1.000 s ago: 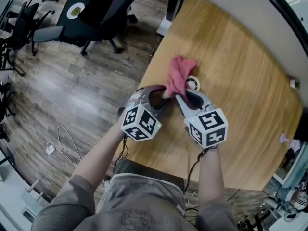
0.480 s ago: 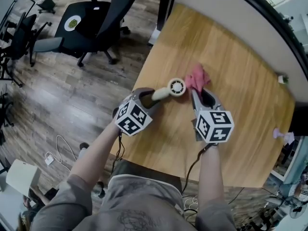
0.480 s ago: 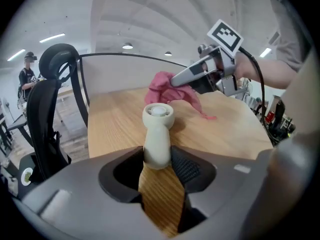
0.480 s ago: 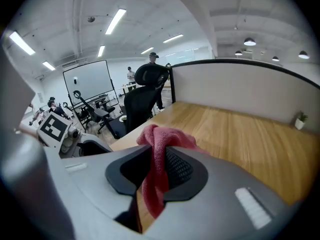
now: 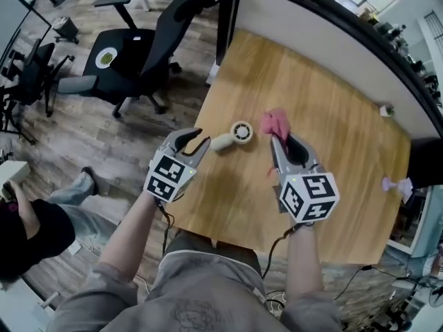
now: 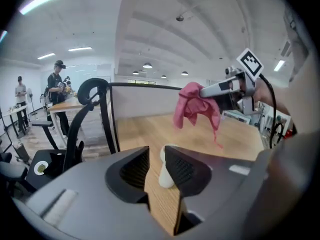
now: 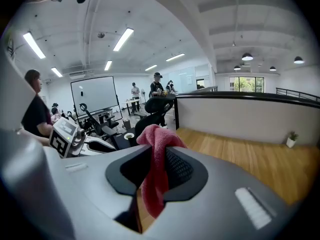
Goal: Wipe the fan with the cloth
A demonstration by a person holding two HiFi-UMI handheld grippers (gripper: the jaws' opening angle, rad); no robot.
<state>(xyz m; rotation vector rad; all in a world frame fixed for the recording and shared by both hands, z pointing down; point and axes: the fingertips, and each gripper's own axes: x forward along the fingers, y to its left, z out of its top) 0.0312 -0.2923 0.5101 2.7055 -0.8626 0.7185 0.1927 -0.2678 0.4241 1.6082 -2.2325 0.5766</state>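
Pinching a fold of the pink cloth [image 7: 161, 140], the right gripper [image 7: 156, 166] has its jaws shut tight, and the rest of the cloth hangs loose in the air just beside the fan [image 5: 241, 131]. The left gripper [image 6: 156, 164] has its jaws a little apart and closing, with nothing between them (the fan's white handle only shows through the gap, down below). The fan lies flat on its side, and it looks small, light and hard, so I think it could slide when rubbed. The handle looks like the safest place to grab, not the round head. The cloth is soft and should bend around it easily. Under the fan is a smooth wooden table [image 5: 332, 116]. Past the fan's handle end stand a black chair [image 5: 149, 33] and a dark plank floor [image 5: 83, 130].
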